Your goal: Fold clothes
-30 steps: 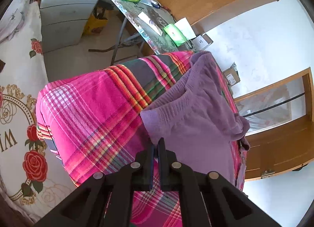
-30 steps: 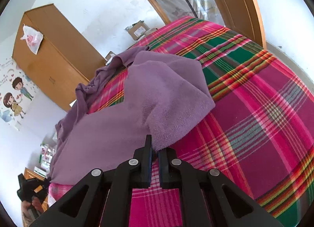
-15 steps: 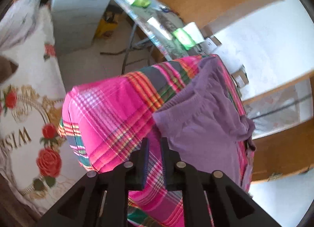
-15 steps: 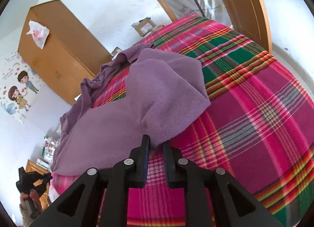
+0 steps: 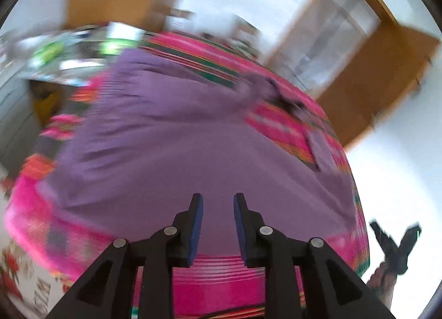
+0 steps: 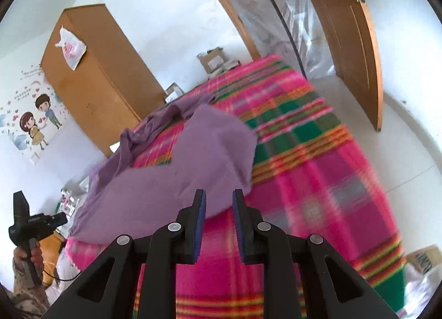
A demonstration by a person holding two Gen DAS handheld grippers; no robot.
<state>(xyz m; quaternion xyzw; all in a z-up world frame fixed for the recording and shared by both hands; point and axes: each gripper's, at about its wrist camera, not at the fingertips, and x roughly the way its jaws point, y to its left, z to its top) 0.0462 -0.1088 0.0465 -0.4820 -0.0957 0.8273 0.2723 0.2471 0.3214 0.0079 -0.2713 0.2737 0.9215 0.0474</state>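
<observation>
Left wrist view: blurred, looks steeply down over the purple garment (image 5: 193,137) on the plaid blanket (image 5: 215,277), close above. Right wrist view: shallower, from the blanket's near edge toward the wardrobe (image 6: 96,76) and door (image 6: 350,32). Shared: garment, blanket, door

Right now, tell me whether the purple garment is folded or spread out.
Partly folded: one end of the purple garment is flipped back over itself on the plaid blanket; the rest lies flat.

Smeared by motion: cluttered table (image 5: 69,54) at upper left of left wrist frame; person's hand (image 6: 26,259) cropped lower left.
</observation>
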